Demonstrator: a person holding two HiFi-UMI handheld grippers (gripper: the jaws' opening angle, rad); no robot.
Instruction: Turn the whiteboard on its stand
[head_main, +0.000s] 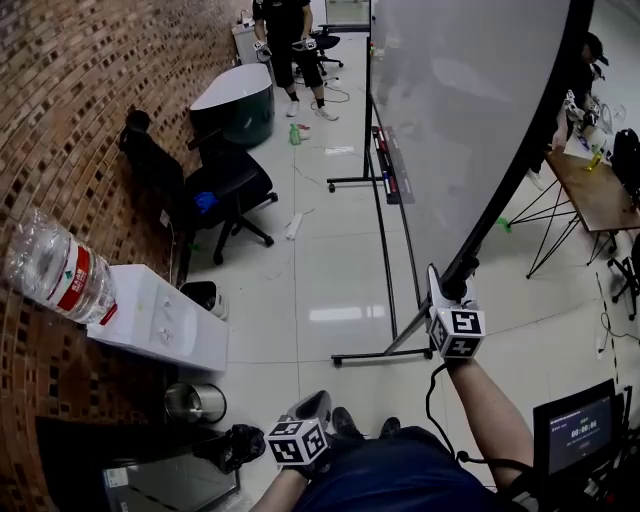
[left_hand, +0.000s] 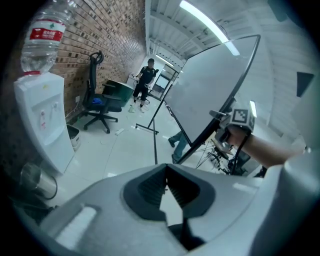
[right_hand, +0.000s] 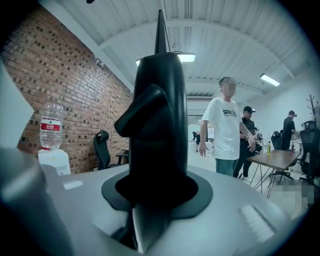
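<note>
The dark edge of the whiteboard (head_main: 460, 100) is being gripped at its lower corner by the right claw (head_main: 441, 288). The left claw (head_main: 313, 404) is being held closed and empty, near the body. The board is sitting tilted on its stand (head_main: 380, 354). The turn is judged partway, with the rest left to do.

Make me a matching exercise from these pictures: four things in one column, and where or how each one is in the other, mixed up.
1 whiteboard
2 water dispenser
3 office chair
4 right gripper

A black, on castors
B jaws clamped on the board's edge
C tilted on its stand
D by the brick wall, bottle on top

Pairs: 1-C, 2-D, 3-A, 4-B
</note>
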